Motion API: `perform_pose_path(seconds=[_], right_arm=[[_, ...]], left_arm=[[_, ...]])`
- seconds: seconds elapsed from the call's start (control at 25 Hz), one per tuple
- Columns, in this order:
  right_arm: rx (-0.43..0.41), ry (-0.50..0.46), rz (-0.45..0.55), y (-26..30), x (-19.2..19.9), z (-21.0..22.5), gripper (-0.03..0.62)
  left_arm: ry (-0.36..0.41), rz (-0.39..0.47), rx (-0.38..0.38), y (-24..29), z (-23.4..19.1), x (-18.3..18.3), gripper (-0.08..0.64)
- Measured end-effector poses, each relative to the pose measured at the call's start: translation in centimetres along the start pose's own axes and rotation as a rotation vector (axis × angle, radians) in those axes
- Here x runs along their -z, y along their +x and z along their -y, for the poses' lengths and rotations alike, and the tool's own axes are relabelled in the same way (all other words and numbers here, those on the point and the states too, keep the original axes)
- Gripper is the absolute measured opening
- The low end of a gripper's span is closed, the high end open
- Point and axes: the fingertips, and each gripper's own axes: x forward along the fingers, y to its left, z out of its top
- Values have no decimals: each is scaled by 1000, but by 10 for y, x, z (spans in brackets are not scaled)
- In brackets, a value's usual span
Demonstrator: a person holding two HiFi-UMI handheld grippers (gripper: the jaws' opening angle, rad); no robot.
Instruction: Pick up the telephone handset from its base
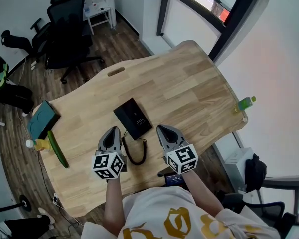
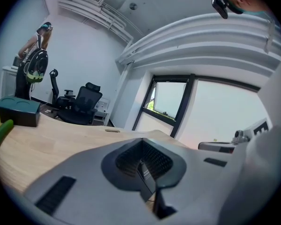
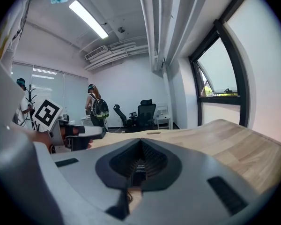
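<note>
A black telephone (image 1: 134, 118) lies flat in the middle of the wooden table (image 1: 189, 83). Its handset rests on the base, and I cannot tell the two apart from above. A black coiled cord (image 1: 135, 154) loops from its near end toward the table edge. My left gripper (image 1: 113, 130) hovers just left of the phone's near corner, jaws together and nothing held. My right gripper (image 1: 161, 128) hovers to the right of the phone, also shut and empty. Both point away from me across the table. In the right gripper view the left gripper's marker cube (image 3: 47, 116) shows at the left.
A teal box (image 1: 42, 118), a long green object (image 1: 57, 150) and a yellow bottle (image 1: 37, 144) sit at the table's left edge. A green bottle (image 1: 245, 103) stands at the right edge. Black office chairs (image 1: 67, 26) stand beyond the table. A person with a backpack (image 2: 35, 62) stands far off.
</note>
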Motion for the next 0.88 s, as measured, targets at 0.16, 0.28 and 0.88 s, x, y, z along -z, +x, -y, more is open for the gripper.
perform_pose_path(seconds=[0.16, 0.28, 0.88], right_arm=[[-5, 1, -22, 9, 6, 3, 5], [-7, 1, -40, 15, 11, 8, 5], [-45, 16, -121, 42, 32, 15, 5]], left_arm=[[-5, -25, -21, 6, -8, 10, 6], [-22, -41, -40, 11, -15, 16, 6], [-130, -115, -35, 28, -29, 49, 6]])
